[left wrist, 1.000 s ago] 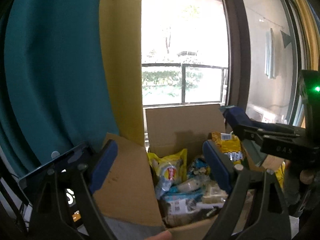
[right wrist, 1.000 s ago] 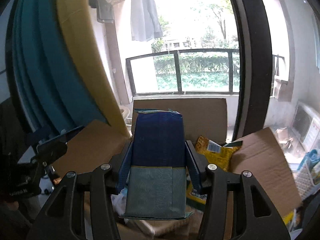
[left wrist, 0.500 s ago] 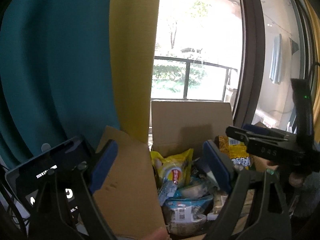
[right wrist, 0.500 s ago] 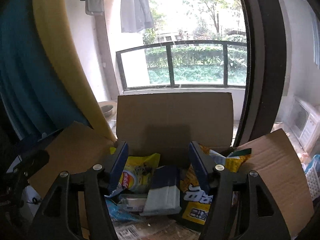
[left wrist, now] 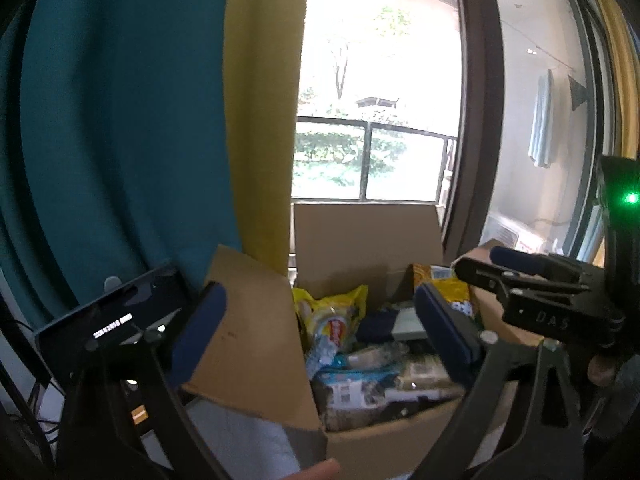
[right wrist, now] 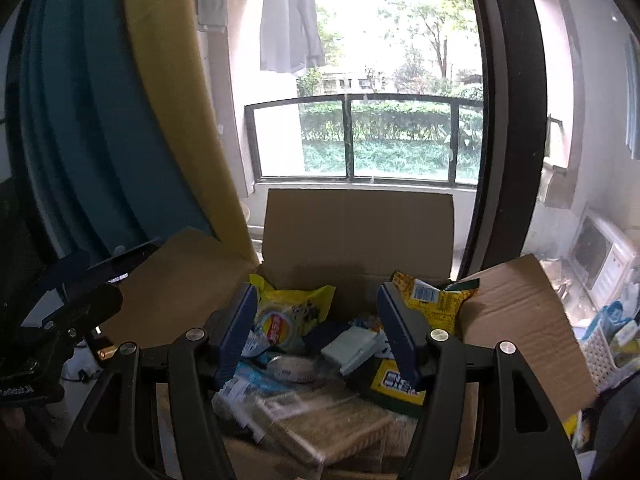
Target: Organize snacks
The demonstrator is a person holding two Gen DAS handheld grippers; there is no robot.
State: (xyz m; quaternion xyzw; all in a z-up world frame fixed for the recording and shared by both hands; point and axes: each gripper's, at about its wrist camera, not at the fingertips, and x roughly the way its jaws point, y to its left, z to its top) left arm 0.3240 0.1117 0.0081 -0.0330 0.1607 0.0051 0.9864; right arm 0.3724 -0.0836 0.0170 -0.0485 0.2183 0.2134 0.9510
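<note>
Both grippers, left gripper and right gripper, hover with jaws apart and empty over the cardboard box, where the blue snack packet lies dropped among others; fetching another snack seems next.

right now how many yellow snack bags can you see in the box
2: one yellow bag at the back left of the cardboard box, one orange-yellow bag at the back right. Others may lie buried.

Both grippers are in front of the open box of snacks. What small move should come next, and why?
Probably draw the right gripper back from the cardboard box toward another snack. Its jaws are open with nothing between them, and the blue-and-grey packet lies loose among the bags inside. The left gripper is open and empty too.
</note>
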